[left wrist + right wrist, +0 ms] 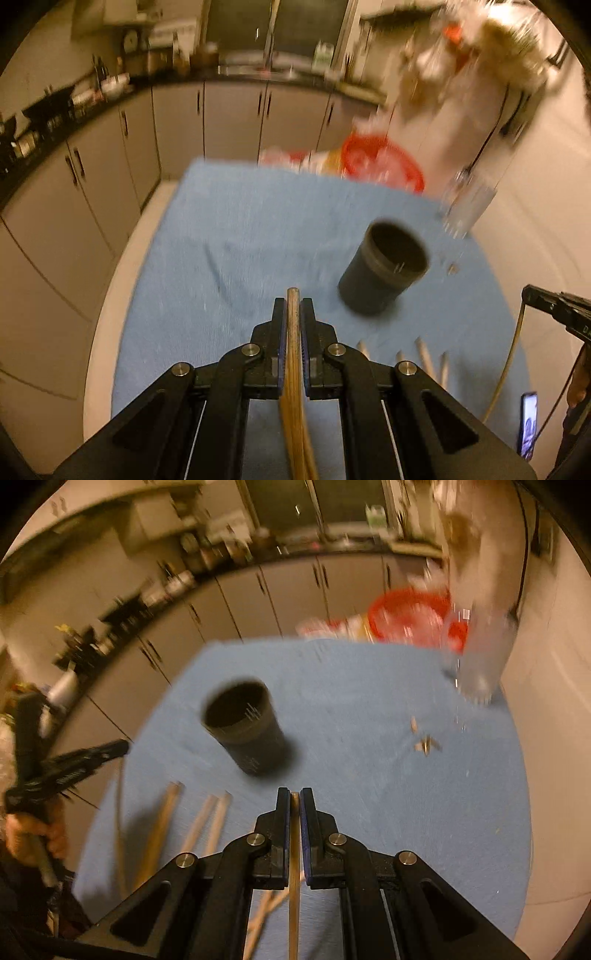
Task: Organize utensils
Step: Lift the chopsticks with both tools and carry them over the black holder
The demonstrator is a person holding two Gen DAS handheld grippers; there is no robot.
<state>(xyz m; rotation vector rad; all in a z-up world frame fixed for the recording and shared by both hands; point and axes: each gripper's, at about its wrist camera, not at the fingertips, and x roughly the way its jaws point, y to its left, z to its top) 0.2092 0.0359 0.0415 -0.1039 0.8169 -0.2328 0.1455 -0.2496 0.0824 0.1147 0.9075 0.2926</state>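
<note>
A dark cylindrical holder (384, 266) stands upright on the blue cloth (240, 229); it also shows in the right wrist view (245, 725). My left gripper (294, 306) is shut on a wooden utensil handle (294, 369), held above the cloth just left of and nearer than the holder. My right gripper (294, 797) is shut on a thin wooden stick (294, 867), nearer than the holder and to its right. Several loose wooden sticks (199, 823) lie on the cloth to the left of my right gripper; they also show in the left wrist view (424, 354). Both views are blurred.
A clear glass (467, 206) stands at the cloth's far right edge, also in the right wrist view (480, 664). A red basin (384, 162) and packets sit behind the table. Small bits (424, 744) lie on the cloth. Kitchen cabinets (177, 122) run behind.
</note>
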